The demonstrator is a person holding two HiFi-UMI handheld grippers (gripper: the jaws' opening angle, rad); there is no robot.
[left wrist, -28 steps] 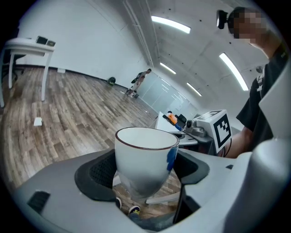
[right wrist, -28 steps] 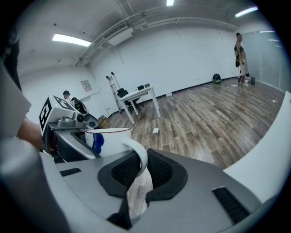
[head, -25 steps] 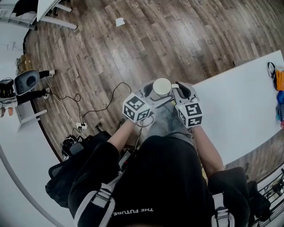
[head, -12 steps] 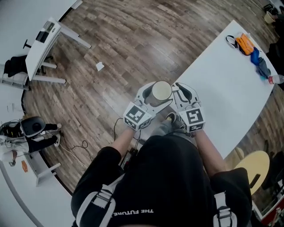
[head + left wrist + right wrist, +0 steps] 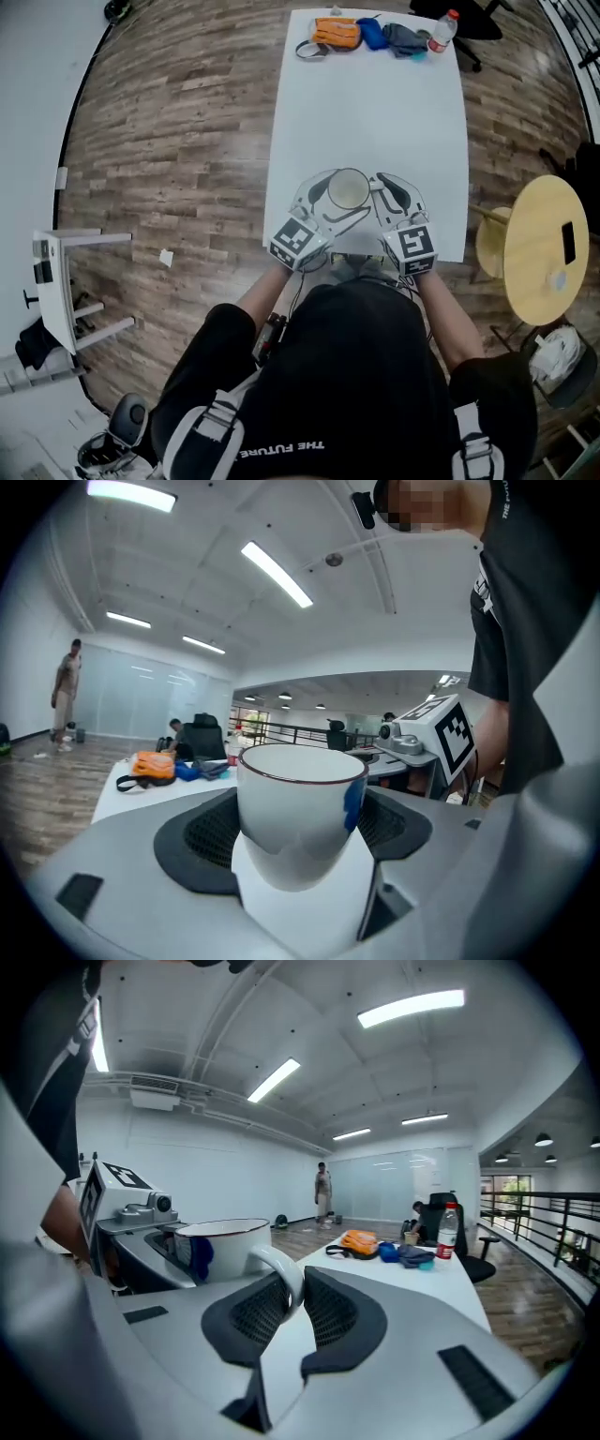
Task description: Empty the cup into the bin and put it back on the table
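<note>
Cup [image 5: 295, 794]: white, glazed, round-walled, with a thin dark line around the lip and a blue mark on the side facing the right gripper. It stands upright, mouth up, carried between the two grippers over the near end of the table.

Left gripper [image 5: 298, 834]: closed on the cup body. The dark mesh-textured pads sit against opposite sides of the wall, and the lower part of the cup is sunk between the smooth pale-grey jaw shells.

Right gripper [image 5: 292, 1302]: closed on the cup's handle [image 5: 281, 1277]. The white loop is pinched between the two dark ribbed pads, and the cup body lies just to that gripper's left.

Head view: both grippers meet at the cup, each with its black-and-white marker cube toward the person.

Table [image 5: 375, 122]: white, flat, matte, rectangular, stretching away ahead of the grippers.

At its far end, well apart from the cup, there is an orange bag [image 5: 336, 33] with a dark strap, a blue item [image 5: 372, 34], a grey cloth [image 5: 405, 39] and a clear bottle [image 5: 442, 31] with a red cap.

Off to the right of the right gripper is a round yellow table [image 5: 539, 234]. The floor [image 5: 169, 141] is brown wood plank.
</note>
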